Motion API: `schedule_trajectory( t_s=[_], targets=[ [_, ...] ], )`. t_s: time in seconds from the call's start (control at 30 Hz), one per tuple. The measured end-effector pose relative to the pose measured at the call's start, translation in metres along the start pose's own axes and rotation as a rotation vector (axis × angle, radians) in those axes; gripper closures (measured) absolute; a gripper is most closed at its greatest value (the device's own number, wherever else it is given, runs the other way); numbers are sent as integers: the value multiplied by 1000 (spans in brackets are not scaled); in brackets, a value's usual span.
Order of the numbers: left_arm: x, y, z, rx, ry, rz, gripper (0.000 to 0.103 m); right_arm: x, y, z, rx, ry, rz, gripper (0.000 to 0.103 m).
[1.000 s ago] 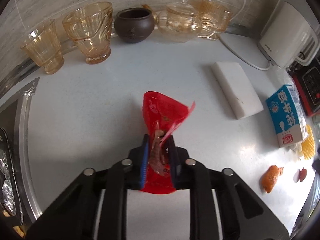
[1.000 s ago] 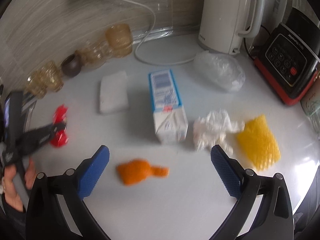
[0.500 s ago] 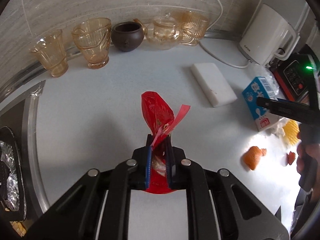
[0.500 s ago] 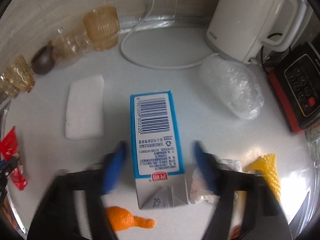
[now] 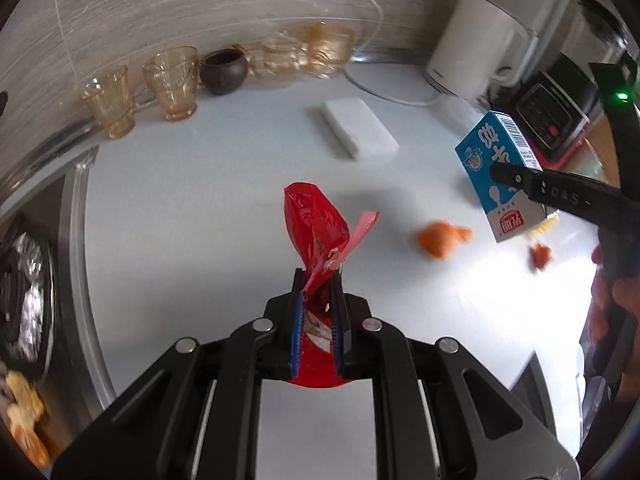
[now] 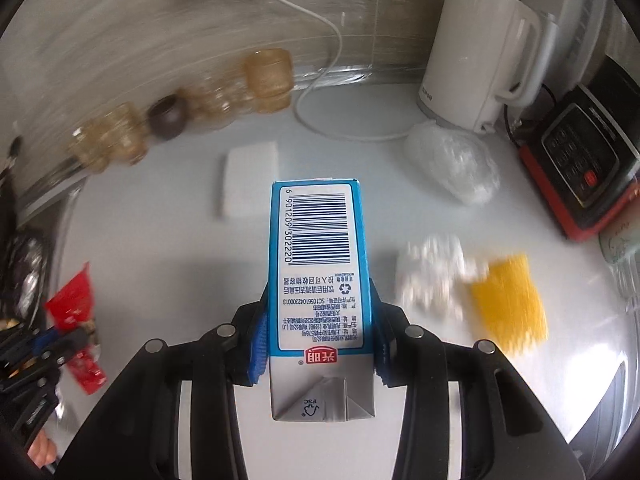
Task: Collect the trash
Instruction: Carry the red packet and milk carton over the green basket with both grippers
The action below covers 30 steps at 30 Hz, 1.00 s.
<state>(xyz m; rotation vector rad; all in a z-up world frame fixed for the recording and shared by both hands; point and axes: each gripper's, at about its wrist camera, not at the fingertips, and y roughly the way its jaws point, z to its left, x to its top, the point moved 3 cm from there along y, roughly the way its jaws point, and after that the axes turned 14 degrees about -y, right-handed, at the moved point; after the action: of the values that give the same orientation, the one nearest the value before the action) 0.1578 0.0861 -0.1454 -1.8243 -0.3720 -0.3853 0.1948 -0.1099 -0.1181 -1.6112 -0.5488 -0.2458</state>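
Observation:
My left gripper [image 5: 318, 280] is shut on a crumpled red wrapper [image 5: 312, 220] and holds it above the white counter [image 5: 200, 200]. The wrapper [image 6: 72, 300] also shows at the left edge of the right wrist view. My right gripper [image 6: 318, 312] has its jaws closing on a blue and white milk carton [image 6: 320, 260], with the blue pads pressed on both sides. In the left wrist view the carton [image 5: 500, 164] hangs tilted, clear of the counter. An orange peel [image 5: 440, 238], a smaller peel scrap [image 5: 540, 256], a white tissue wad [image 6: 432, 276] and a yellow foam net [image 6: 508, 300] lie on the counter.
A white sponge block [image 5: 358, 132] lies mid-counter. Amber glasses [image 5: 172, 84] and a dark pot [image 5: 224, 72] line the back wall. A white kettle [image 6: 476, 60], a clear plastic bag [image 6: 452, 164] and a red-black appliance [image 6: 580, 160] stand at the right. A sink rim [image 5: 76, 240] borders the left.
My right gripper moved over the milk carton, closed on it from wide open, and lifted it off the counter. My left gripper pulled back and up with the red wrapper.

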Motion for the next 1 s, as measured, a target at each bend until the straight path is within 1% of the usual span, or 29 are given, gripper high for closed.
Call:
schedule_trajectory(
  t_s=[0.1, 0.23, 0.4, 0.63, 0.77, 1.0],
  targets=[
    [-22, -9, -8, -1, 3, 16, 91, -30, -23, 7, 7, -11, 8, 62],
    [-59, -22, -25, -24, 5, 54, 91, -72, -49, 14, 30, -13, 17, 62],
    [-100, -39, -44, -33, 7, 64, 91, -115, -77, 27, 60, -40, 19, 62],
    [-145, -56, -66, -20, 28, 67, 91, -166, -100, 32, 105, -84, 25, 62],
    [-169, -62, -75, -15, 12, 77, 91, -194, -110, 32, 121, -108, 36, 61],
    [-199, -66, -91, 2, -16, 83, 91, -236, -120, 32, 161, -148, 54, 61]
  ],
)
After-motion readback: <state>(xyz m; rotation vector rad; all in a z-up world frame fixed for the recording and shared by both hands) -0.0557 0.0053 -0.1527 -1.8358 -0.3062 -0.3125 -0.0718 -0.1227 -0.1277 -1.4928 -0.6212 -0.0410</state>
